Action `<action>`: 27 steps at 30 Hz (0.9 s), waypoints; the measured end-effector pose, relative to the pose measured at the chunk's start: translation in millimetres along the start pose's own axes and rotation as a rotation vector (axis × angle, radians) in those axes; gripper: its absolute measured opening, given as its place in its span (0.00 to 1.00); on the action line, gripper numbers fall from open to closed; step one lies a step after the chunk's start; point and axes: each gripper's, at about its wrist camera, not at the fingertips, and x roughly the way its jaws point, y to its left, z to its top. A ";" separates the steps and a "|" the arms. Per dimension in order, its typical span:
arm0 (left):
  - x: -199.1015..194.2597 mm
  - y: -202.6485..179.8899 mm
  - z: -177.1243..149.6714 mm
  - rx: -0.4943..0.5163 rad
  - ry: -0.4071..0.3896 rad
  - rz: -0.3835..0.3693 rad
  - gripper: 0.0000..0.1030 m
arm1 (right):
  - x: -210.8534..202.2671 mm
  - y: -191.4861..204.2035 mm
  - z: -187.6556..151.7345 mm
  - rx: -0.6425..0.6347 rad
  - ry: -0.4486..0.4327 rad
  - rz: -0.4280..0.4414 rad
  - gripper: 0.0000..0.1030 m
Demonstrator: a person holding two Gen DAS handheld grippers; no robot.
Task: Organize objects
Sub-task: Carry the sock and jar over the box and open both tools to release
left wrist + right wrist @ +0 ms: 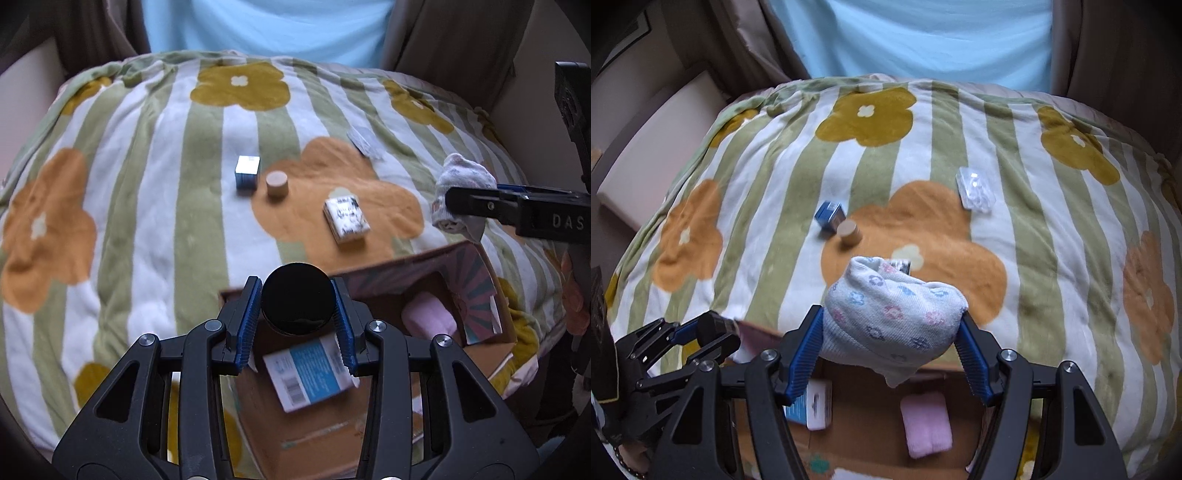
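My left gripper [297, 314] is shut on a black round jar [297, 301], held over an open cardboard box [491, 291]. A blue-and-white packet [310, 373] and a pink cloth [430, 314] lie in the box. My right gripper [892, 354] is shut on a rolled floral sock [892, 317] above the same box [860, 424]; it also shows in the left wrist view [461, 192]. On the blanket lie a blue box [247, 170], a wooden cylinder [277, 183], a white patterned box [346, 219] and a clear plastic packet [975, 190].
The flowered striped blanket [147, 192] covers a rounded surface. A person in a light blue shirt [266, 26] sits behind it. Beige cushions [653, 147] lie at the left. The left gripper shows at the lower left of the right wrist view [701, 336].
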 end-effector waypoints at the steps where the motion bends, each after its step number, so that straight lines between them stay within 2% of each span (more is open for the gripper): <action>1: 0.4 -3.3 -6.9 -0.007 0.009 0.002 0.33 | -0.4 0.6 -8.8 -0.013 0.012 0.006 0.62; 9: 23.6 -18.9 -51.7 -0.068 0.096 0.013 0.33 | 22.2 9.1 -67.8 -0.023 0.124 0.043 0.62; 13: 34.9 -22.6 -62.0 -0.075 0.127 0.020 0.33 | 36.2 8.7 -91.2 -0.021 0.162 0.063 0.62; 23: 44.7 -25.9 -64.4 -0.068 0.157 0.039 0.33 | 42.2 3.4 -102.9 0.011 0.179 0.035 0.62; 24: 45.1 -26.7 -65.8 -0.140 0.140 0.076 0.33 | 42.2 3.0 -102.4 0.011 0.179 0.033 0.62; 27: 44.6 -27.2 -66.0 -0.144 0.145 0.075 0.34 | 41.4 2.8 -100.9 0.009 0.172 0.025 0.62</action>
